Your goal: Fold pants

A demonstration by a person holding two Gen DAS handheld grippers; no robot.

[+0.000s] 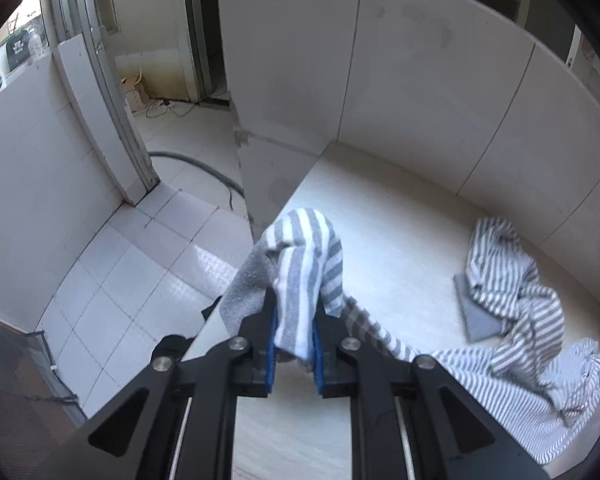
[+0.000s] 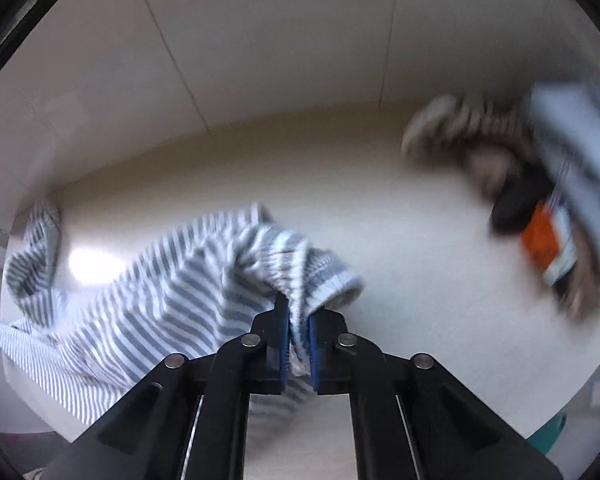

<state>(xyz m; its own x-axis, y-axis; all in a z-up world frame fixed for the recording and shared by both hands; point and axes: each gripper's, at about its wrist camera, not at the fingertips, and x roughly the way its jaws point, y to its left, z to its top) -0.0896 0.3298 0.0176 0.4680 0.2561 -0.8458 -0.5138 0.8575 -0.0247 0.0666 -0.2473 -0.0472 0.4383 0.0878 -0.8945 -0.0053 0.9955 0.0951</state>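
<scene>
**Both grippers pinching striped pants over table**

Left gripper (image 1: 294,320) is clamping a bunched fold of the grey/white striped pants (image 1: 512,320) btwn its blue pads (image 1: 271,344); cloth is humping up over the fingertips and hanging down the near-left side, right at the table's left edge. From there the fabric is trailing right across the cream table (image 1: 388,240), twisting into a rumpled ridge w/ one end lying far right near the white back panels (image 1: 440,80). A flat grey piece (image 1: 476,316) is lying under that ridge; can't tell if it's part of the pants. Tiled floor (image 1: 140,272) is showing left of the table.

Right gripper (image 2: 299,320) is pinching a gathered, ribbed edge of the pants (image 2: 152,292), jaws pressed nearly together on the cloth. Rest of the garment is spreading left and near across the table (image 2: 400,240), w/ one end reaching the far-left corner. View is motion-blurred. Far right, well apart from the pants, a blurry clothes pile (image 2: 540,168) is sitting, w/ something orange (image 2: 540,240) in it.
</scene>
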